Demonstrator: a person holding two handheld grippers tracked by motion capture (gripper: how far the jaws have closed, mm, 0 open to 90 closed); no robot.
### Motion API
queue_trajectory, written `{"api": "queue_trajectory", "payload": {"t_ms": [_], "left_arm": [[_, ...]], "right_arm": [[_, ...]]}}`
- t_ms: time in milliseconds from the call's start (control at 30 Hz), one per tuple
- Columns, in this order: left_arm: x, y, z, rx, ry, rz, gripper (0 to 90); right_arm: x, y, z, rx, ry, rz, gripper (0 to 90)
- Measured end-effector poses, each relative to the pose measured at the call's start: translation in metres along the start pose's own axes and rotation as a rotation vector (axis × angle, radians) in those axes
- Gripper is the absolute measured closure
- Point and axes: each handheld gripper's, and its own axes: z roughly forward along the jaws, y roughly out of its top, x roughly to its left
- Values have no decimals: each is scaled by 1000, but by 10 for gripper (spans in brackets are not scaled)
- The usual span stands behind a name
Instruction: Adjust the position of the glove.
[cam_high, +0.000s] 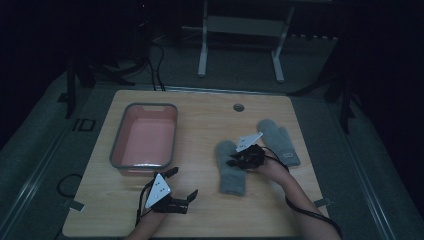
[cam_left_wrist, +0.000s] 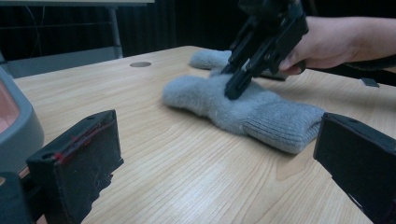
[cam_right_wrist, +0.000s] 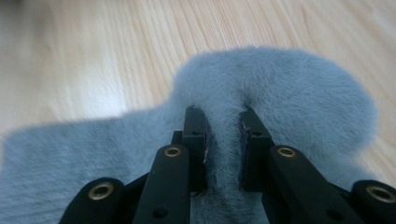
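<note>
Two grey mittens lie on the right half of the wooden table: a near one and a far one. My right gripper is over the middle of the near mitten, tilted down, with a ridge of its fuzzy fabric pinched between the pads. My left gripper hovers low near the front edge, left of that mitten, jaws wide apart and nothing between them.
A pink tub with a grey rim stands at the left of the table, with nothing visible in it. A round cable hole sits near the far edge. Bare wood lies between the tub and the mittens.
</note>
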Motion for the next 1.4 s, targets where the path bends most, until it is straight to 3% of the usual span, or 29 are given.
{"api": "queue_trajectory", "payload": {"t_ms": [100,167,233,400,467,633,733,833,1033,1133,1200,1400], "left_arm": [[0,0,0,-1,-4,-3,11],[0,0,0,-1,-4,-1,11],[0,0,0,-1,-5,-1,11],[0,0,0,-1,-7,-3,11],[0,0,0,-2,-7,-2,11],[0,0,0,-3,-10,-2,11],[-1,0,0,-1,-9,-1,11],[-1,0,0,-3,-9,-2,11],[-1,0,0,-2,-8,-2,11],[-1,0,0,-2,-8,-2,11],[-1,0,0,-2,-7,-3,11],[0,0,0,-1,-7,-3,11]], "right_arm": [[-5,-5,4,4,12,12,716],[-9,-6,6,12,21,26,626],[-12,-7,8,15,3,34,464],[-16,-8,10,9,23,55,291],[-15,-7,9,14,-2,54,246],[-12,-3,-5,-21,-75,73,236],[-12,-2,-17,-49,-78,105,280],[-10,-3,-34,-94,-116,124,282],[-12,-13,-64,-121,-201,176,336],[-14,-18,-74,-140,-218,200,347],[-18,-27,-87,-156,-259,255,351],[-35,-49,-105,-164,-339,387,374]]}}
